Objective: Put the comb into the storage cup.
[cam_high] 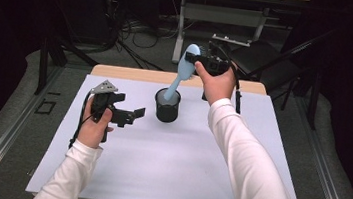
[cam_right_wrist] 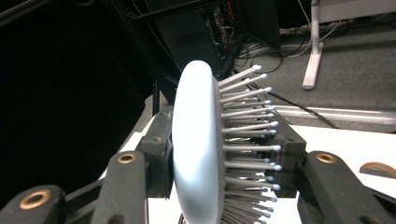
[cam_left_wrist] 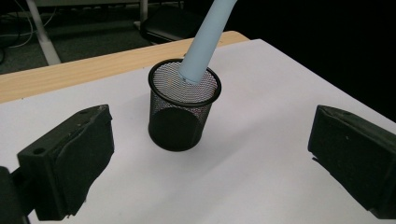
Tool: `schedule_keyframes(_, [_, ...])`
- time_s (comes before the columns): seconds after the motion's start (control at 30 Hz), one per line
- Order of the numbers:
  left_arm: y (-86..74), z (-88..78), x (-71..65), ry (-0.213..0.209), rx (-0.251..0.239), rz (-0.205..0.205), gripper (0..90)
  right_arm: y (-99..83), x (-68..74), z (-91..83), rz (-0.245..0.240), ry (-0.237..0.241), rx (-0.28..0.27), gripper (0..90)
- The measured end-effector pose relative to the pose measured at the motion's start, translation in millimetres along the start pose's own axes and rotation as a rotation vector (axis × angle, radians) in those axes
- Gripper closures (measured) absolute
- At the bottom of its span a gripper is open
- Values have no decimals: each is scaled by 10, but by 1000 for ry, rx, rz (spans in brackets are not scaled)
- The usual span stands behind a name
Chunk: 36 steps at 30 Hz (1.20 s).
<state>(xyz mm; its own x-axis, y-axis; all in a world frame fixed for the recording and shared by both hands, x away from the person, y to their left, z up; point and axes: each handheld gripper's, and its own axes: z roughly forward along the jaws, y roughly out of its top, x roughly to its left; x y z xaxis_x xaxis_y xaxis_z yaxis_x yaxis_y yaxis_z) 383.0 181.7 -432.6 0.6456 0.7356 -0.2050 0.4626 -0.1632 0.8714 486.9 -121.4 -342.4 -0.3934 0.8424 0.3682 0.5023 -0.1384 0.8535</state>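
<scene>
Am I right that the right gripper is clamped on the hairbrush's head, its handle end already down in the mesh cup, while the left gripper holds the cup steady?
Not quite. The left gripper stands open beside the mesh cup, as the left gripper view shows. The right gripper is clamped on the hairbrush.

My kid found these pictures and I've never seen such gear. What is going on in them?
A person sits at a table covered in white, holding a hand-held claw tool in each hand. One picture looks down from above; the other two come from cameras riding on the claws. The right claw is shut on the head of a light blue hairbrush, whose handle dips into a black mesh cup. The left claw waits open beside the cup, holding nothing.
</scene>
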Motion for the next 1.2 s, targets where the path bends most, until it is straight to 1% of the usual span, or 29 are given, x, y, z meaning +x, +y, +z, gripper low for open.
schedule_keyframes(0.2, [0,1,3,1,0,-1,5,-32,52,40,-43,-12,-3,516])
schedule_keyframes(0.67, [-13,14,20,6,7,-1,5,-122,93,157,-121,-28,-4,514])
schedule_keyframes(0.83, [-13,10,22,5,6,-1,5,-163,121,210,-155,-35,1,514])
schedule_keyframes(1.2, [-20,18,27,6,8,-2,5,-258,200,310,-220,-34,21,512])
